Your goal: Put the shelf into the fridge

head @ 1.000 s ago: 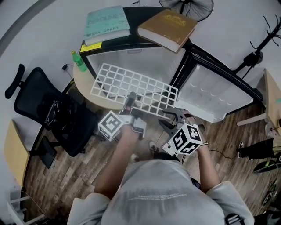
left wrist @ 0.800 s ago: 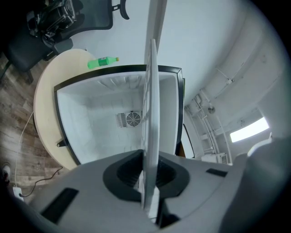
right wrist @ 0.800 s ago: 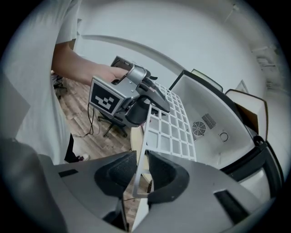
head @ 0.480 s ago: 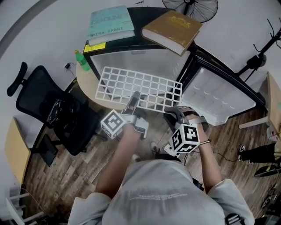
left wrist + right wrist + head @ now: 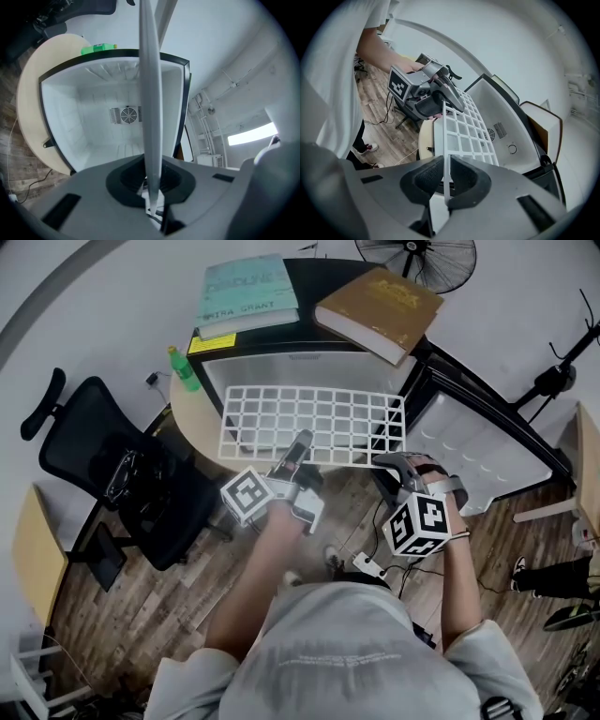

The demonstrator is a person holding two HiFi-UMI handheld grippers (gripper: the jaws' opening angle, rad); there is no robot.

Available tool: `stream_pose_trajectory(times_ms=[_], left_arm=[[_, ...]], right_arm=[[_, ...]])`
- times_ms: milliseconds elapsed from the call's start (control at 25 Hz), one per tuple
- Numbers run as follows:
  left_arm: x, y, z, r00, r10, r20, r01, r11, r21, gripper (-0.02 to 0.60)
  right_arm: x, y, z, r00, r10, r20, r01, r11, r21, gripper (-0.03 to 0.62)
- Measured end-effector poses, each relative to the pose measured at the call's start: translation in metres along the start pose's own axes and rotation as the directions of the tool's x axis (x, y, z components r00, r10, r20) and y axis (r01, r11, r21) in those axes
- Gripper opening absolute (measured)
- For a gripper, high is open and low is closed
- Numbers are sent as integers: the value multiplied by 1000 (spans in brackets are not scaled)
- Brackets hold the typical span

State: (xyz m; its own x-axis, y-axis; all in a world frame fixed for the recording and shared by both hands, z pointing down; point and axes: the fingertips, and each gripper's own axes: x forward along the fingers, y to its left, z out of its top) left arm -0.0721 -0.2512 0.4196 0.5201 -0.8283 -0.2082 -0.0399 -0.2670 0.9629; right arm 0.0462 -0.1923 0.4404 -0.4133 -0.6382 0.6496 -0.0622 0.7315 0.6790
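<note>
A second ago the right gripper point(image 5: 389, 463) hangs open and short of the shelf point(image 5: 314, 427); now its fingers point(image 5: 424, 178) are clamped on the shelf's near edge, with a thin white bar standing upright between the pads. The left gripper point(image 5: 298, 444) keeps its fingers point(image 5: 126, 176) shut on that same near edge, further left, so the shelf is now carried at two points instead of one. Over the same second the shelf has swung from a slant over the round tabletop point(image 5: 192, 423) to lie nearly square across the fridge point(image 5: 309, 362) mouth.

I judge this to mean the pick-up is done and the carry is in hand. With a grip on each side, the shelf can be levelled and slid in straight rather than pivoting on one gripper. It is not yet inside.

The shelf is a white grid of square cells, flat and rigid-looking. It reaches away from both pairs of fingers toward the fridge, its far edge just before the opening. From the left gripper view it shows edge-on as a narrow pale strip running up from between the fingers, with the white fridge cavity and its rear vent straight beyond them. The door point(image 5: 469, 451) stands wide open to the right of the right fingers.
</note>
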Motion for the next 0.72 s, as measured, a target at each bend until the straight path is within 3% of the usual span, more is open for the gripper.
stream_pose_trajectory(times_ms=[280, 440, 720], left_arm=[[4, 8, 5, 1000, 24, 6, -24, 1000, -1, 38], [5, 5, 9, 999, 32, 4, -32, 998, 48, 38], [11, 8, 16, 999, 42, 0, -42, 999, 26, 38]], right_arm=[[5, -12, -1, 1000, -16, 8, 17, 999, -28, 54], [7, -18, 0, 1000, -24, 9, 25, 999, -48, 54], [11, -23, 3, 999, 3, 51, -2, 1000, -21, 54]])
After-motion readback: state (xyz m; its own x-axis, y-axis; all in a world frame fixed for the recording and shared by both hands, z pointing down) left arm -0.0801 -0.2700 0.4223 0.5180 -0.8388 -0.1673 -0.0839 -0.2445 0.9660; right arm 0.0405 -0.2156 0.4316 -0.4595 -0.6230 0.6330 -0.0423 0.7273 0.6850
